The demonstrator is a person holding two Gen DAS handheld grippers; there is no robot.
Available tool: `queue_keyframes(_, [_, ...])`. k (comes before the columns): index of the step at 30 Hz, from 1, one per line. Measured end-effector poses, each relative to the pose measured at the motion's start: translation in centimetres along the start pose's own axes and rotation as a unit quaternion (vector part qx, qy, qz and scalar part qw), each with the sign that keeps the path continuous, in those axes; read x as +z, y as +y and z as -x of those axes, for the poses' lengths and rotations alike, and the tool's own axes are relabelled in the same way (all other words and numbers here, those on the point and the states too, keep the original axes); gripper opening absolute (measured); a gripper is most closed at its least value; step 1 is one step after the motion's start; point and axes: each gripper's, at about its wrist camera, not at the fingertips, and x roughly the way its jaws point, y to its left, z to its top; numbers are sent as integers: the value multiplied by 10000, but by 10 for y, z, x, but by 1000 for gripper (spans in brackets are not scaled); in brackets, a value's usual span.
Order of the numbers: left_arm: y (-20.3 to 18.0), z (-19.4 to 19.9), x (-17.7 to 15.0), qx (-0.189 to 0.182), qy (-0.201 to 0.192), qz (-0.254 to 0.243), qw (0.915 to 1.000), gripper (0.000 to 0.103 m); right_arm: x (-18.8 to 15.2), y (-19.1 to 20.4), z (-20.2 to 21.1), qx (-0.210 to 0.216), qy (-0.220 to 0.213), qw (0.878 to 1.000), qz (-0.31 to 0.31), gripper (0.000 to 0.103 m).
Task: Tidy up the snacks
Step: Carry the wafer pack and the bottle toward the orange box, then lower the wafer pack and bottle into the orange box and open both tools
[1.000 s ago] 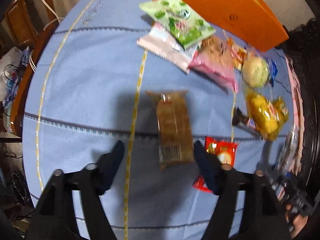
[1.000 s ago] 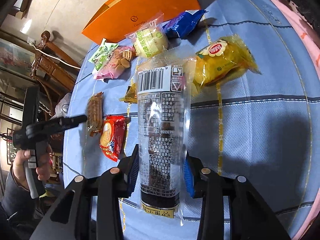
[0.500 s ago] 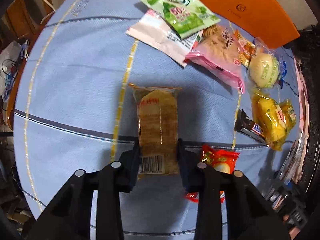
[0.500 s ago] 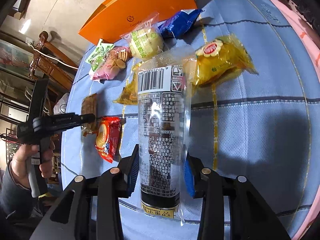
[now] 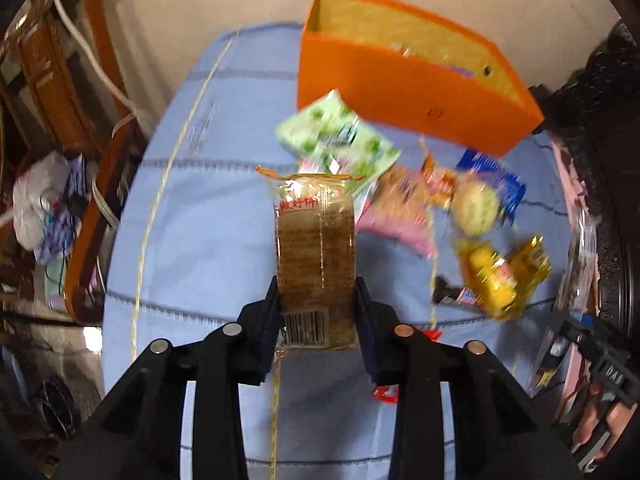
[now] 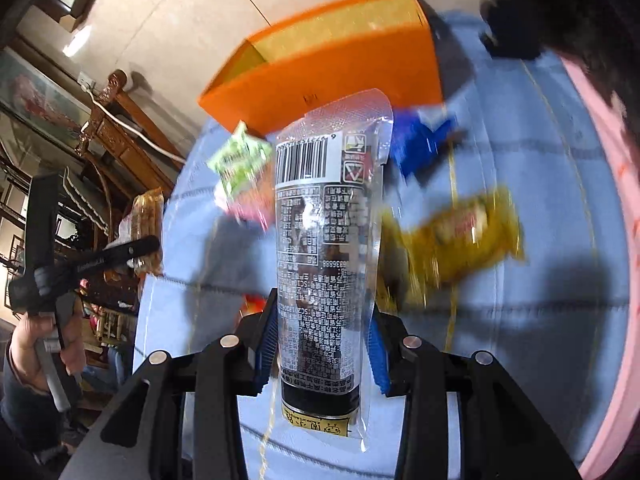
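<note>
My left gripper [image 5: 316, 320] is shut on a clear pack of brown biscuits [image 5: 316, 248], held off the blue tablecloth [image 5: 224, 216]. My right gripper [image 6: 322, 340] is shut on a long black-printed pack in clear wrap [image 6: 326, 240], also lifted. An open orange box [image 5: 400, 84] stands at the far side of the table, seen too in the right wrist view as the orange box [image 6: 340, 76]. The left gripper [image 6: 148, 244] with its biscuit pack [image 6: 146, 216] shows at the left of the right wrist view, held by a hand [image 6: 44, 344].
Loose snacks lie before the box: a green pack [image 5: 340, 140], a pink pack [image 5: 400, 216], a round green bun [image 5: 476, 208], a blue pack [image 5: 496, 180], a yellow pack [image 5: 500, 280], a small chocolate bar [image 5: 456, 294] and a red pack [image 5: 388, 392]. Wooden furniture [image 5: 60, 92] stands left.
The left gripper closed on the biscuit pack and lifted it off the cloth. Both grippers rose and tilted up, bringing the open top of the orange box into view.
</note>
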Motion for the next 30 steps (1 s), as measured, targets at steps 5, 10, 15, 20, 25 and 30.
queue_keyframes(5, [-25,22,46,-128,-415,-146,9989,33,62,23,16,-154,-433,9983,358,39])
queue_keyframes(10, [-43,35,101,-223,-760,-258,9965,33,137,34,22,-336,-888,9944,465,40])
queue_keyframes(15, [-59,29,168,-439,-903,-252,9946,33,200,32,10,-266,-1152,9928,213,40])
queue_keyframes(20, [-67,6,221,-575,-842,-110,9947,34,244,16,-10,-83,-1292,9912,-268,40])
queue_keyframes(25, [-72,-24,252,-602,-639,-6,9961,39,273,14,-31,-188,-1443,9889,-302,44])
queue_keyframes(30, [-74,-28,251,-242,-865,-68,9959,98,284,17,-38,-702,-1458,9868,-86,73])
